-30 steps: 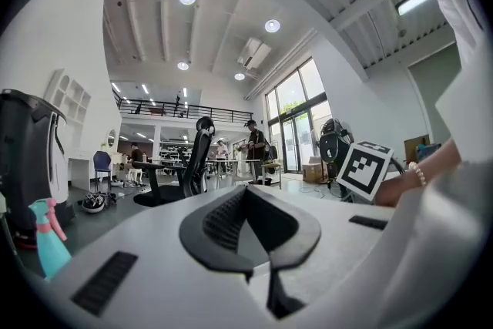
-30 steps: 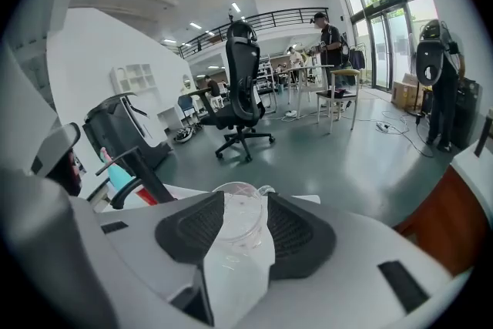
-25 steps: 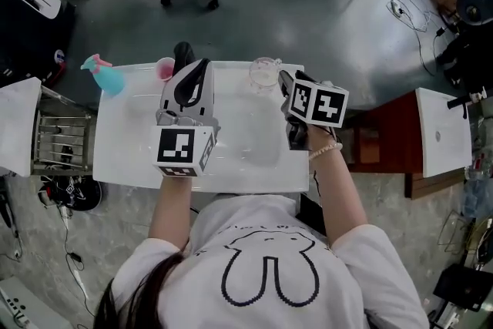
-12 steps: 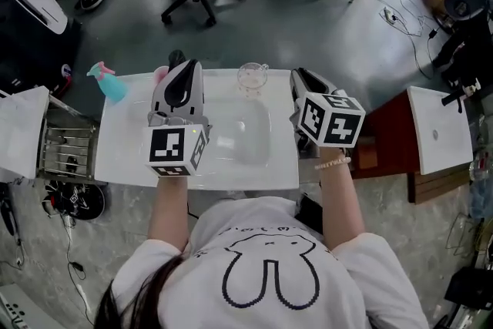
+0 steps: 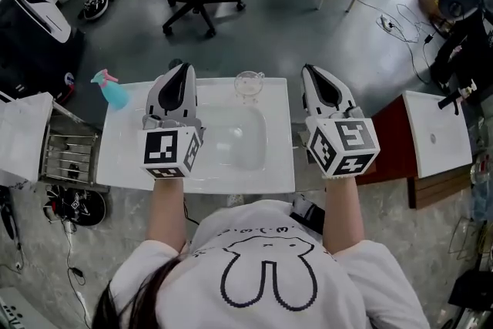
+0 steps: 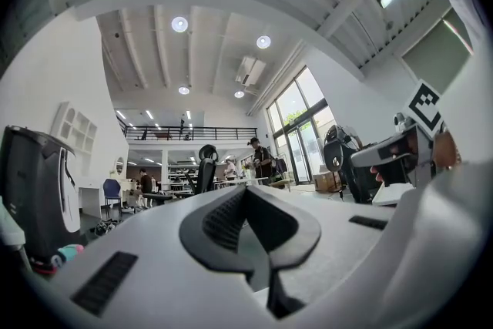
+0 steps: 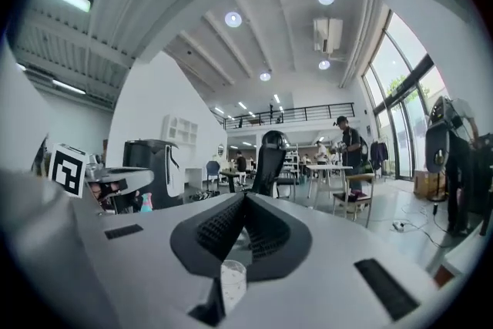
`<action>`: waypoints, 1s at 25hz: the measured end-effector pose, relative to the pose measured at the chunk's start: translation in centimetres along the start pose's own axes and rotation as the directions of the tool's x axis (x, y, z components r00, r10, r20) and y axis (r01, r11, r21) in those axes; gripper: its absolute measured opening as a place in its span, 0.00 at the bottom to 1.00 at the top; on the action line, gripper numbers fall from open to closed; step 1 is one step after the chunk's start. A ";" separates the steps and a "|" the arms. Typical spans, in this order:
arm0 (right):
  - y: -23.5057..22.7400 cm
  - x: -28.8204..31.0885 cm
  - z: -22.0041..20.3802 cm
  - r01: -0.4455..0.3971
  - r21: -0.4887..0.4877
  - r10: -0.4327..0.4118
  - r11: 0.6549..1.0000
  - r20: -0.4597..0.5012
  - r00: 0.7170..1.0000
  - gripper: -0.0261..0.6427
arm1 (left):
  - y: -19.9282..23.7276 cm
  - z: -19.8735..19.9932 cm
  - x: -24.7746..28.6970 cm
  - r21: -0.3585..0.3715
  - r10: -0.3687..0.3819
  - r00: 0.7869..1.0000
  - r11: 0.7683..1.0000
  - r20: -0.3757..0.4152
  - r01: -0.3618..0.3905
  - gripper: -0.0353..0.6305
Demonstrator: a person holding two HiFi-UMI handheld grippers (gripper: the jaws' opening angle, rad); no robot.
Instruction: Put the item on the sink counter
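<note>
Head view: glass cup [image 5: 248, 83], upper centre, standing on the sink surface [image 5: 123, 158] behind the basin. Likely light, brittle and slick; you take it by the rim or handle.
Left gripper view: your left gripper [image 6: 247, 195] closed, empty.
Right gripper view: your right gripper [image 7: 245, 201] has just been closing; jaws together, nothing between.

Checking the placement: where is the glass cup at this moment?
In the head view, the glass cup stands mid-way along the counter's far edge, directly behind the basin, with the spray bottle well off to its left.
</note>
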State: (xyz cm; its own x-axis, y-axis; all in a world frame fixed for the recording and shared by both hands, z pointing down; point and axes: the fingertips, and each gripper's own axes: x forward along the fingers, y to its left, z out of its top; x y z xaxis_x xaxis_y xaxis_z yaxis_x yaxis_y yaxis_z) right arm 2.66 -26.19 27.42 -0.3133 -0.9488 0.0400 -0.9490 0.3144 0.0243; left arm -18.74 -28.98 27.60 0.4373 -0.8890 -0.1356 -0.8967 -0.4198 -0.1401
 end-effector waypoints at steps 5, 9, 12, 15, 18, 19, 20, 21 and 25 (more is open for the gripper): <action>0.2 -1.4 3.5 0.024 -0.116 -0.008 0.993 0.139 0.990 0.08 | 0.5 1.1 0.1 0.024 -0.003 1.000 1.000 0.016 0.003 0.07; -0.1 -2.6 5.7 0.070 -0.207 -0.017 0.976 0.245 0.969 0.08 | 0.9 2.1 0.1 0.044 -0.007 0.999 0.999 0.038 0.006 0.07; -0.5 -3.3 6.9 0.074 -0.235 -0.004 0.969 0.285 0.958 0.08 | 1.2 3.3 0.1 0.063 -0.015 0.998 0.998 0.065 0.011 0.07; -1.6 -3.8 7.7 0.107 -0.240 -0.030 0.965 0.303 0.952 0.08 | 1.3 4.6 0.0 0.092 -0.029 0.996 0.995 0.088 0.021 0.07; -2.3 -3.9 8.1 0.122 -0.232 -0.044 0.965 0.315 0.948 0.08 | 1.6 5.7 0.0 0.107 -0.038 0.993 0.994 0.113 0.026 0.07; -2.4 -3.9 8.1 0.124 -0.233 -0.046 0.965 0.317 0.947 0.08 | 1.7 5.9 0.0 0.108 -0.037 0.992 0.994 0.119 0.024 0.07; -2.5 -3.9 8.1 0.125 -0.234 -0.046 0.964 0.317 0.947 0.08 | 1.7 6.1 0.0 0.109 -0.035 0.992 0.994 0.123 0.022 0.07; -2.5 -3.9 8.1 0.124 -0.235 -0.045 0.964 0.317 0.947 0.08 | 1.8 6.2 0.0 0.110 -0.035 0.992 0.994 0.125 0.021 0.07; -2.1 -3.7 8.0 0.121 -0.243 -0.040 0.963 0.312 0.949 0.08 | 1.9 6.4 0.0 0.113 -0.042 0.990 0.993 0.132 0.027 0.07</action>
State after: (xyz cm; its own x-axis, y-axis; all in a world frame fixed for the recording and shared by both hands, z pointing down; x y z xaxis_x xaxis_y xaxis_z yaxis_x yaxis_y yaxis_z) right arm 5.53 -23.62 19.19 -0.2702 -0.9228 -0.2748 -0.9427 0.1955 0.2705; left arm -20.02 -28.58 21.10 0.4799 -0.8386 -0.2578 -0.8711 -0.4206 -0.2535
